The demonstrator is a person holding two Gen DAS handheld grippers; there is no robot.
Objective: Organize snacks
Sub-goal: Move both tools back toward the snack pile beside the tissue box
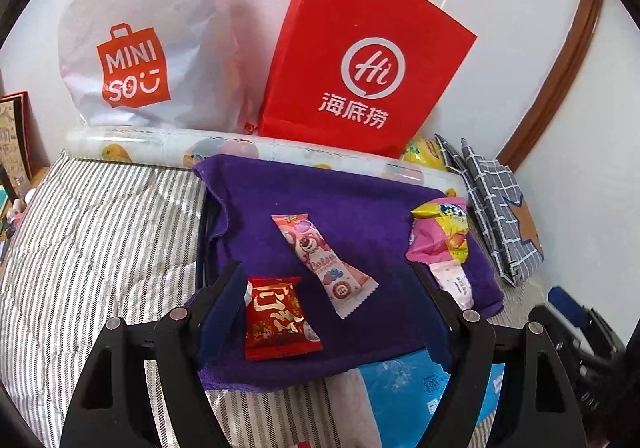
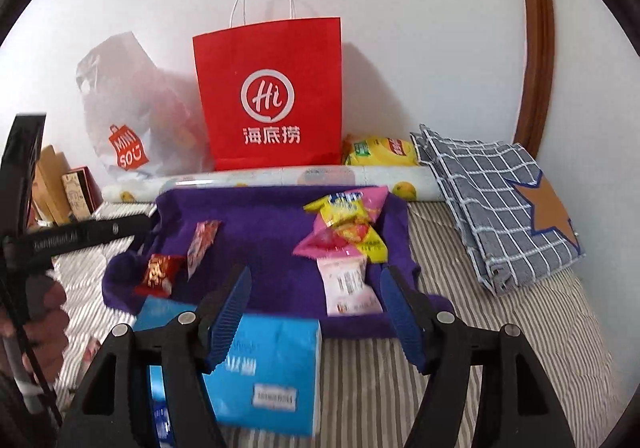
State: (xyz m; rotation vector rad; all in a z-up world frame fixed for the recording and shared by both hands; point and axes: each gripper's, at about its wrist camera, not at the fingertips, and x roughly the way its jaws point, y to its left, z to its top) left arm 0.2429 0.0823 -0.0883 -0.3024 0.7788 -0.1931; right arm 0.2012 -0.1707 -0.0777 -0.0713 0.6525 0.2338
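Left wrist view shows your left gripper (image 1: pixel 340 288) spread wide and empty over the purple towel (image 1: pixel 360 207), framing a small red foil snack packet (image 1: pixel 276 318) and a long pink bear-printed wrapper (image 1: pixel 324 260). Your right gripper (image 2: pixel 316 308), jaws parted with nothing between them, faces the heaped pink-and-yellow packets (image 2: pixel 348 228) on the towel's right side.

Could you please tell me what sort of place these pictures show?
Probably a bedroom: grey-and-white striped quilted bedding against a white wall, folded blue checked fabric, and a red paper shopping bag behind.
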